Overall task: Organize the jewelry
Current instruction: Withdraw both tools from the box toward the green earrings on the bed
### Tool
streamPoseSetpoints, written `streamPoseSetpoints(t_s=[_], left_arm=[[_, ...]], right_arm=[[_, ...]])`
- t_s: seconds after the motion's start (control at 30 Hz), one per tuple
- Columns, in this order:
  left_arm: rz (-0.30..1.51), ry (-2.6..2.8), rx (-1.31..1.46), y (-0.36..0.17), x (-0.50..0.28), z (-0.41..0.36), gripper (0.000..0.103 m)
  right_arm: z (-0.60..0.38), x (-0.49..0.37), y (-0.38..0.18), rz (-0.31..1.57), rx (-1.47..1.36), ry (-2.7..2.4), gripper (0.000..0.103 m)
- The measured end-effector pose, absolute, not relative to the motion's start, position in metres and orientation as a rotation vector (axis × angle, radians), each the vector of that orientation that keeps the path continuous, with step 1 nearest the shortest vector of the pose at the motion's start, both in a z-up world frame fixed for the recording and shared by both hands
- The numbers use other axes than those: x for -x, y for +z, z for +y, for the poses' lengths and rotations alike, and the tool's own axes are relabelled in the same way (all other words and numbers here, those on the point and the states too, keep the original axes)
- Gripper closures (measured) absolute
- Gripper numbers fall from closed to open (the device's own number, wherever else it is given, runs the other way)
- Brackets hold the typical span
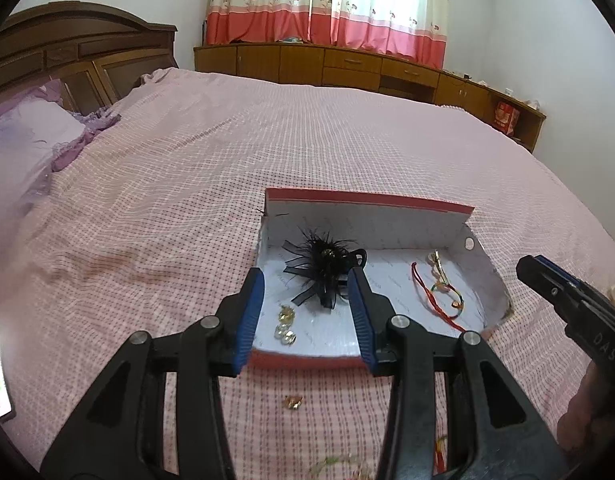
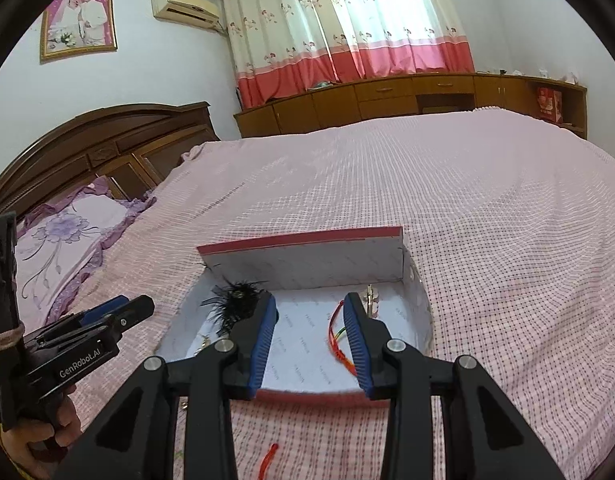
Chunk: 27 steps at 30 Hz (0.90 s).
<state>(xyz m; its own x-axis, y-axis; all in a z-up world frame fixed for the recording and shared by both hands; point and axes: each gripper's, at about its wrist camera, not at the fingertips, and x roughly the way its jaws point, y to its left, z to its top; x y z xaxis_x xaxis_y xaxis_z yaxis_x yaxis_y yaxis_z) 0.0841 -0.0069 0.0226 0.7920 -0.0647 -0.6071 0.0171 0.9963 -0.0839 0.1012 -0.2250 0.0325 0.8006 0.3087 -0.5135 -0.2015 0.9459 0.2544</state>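
From the left wrist view, the left hand-held gripper (image 1: 307, 312) hangs with its jaws spread wide and nothing between them, over the near edge of a shallow red-rimmed box (image 1: 371, 216) lying on the pink checked bed (image 1: 307, 132); inside the box, a black feathered hair ornament (image 1: 325, 266) sits toward the far left corner; three clear gold beads (image 1: 285, 326) lie near the near left corner; a red braided bracelet (image 1: 439, 296) lies on the right side, with a gold hair clip (image 1: 435, 260) just beyond it by the far wall; one gold bead (image 1: 292, 402) rests on the bed just outside the box's near edge; the right hand-held gripper (image 1: 547, 280) shows at the right edge, its jaw state unclear here.

From the right wrist view, the right hand-held gripper (image 2: 309, 336) is open and empty above the box (image 2: 303, 246); the hair ornament (image 2: 237, 302) lies by the left finger, the bracelet (image 2: 335, 334) beside the right finger; the left hand-held gripper (image 2: 119, 310) is at the left edge, over the bed (image 2: 467, 200).
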Motion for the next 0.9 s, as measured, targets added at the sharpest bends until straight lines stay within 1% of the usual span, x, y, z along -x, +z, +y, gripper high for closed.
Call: streamPoseSetpoints(t_s=[0.4,0.9], left_arm=[[0.694,-0.049,0.048,0.027,-0.047,0.006,0.068],[0.871,-0.072,0.027,-0.018,-0.013,0.013,0.068]], right_arm=[[-0.230,-0.051,0.045,0.579,-0.180,0.283,0.065],[-0.252,-0.004,0.018,0.655,-0.182,0.252,0.065]])
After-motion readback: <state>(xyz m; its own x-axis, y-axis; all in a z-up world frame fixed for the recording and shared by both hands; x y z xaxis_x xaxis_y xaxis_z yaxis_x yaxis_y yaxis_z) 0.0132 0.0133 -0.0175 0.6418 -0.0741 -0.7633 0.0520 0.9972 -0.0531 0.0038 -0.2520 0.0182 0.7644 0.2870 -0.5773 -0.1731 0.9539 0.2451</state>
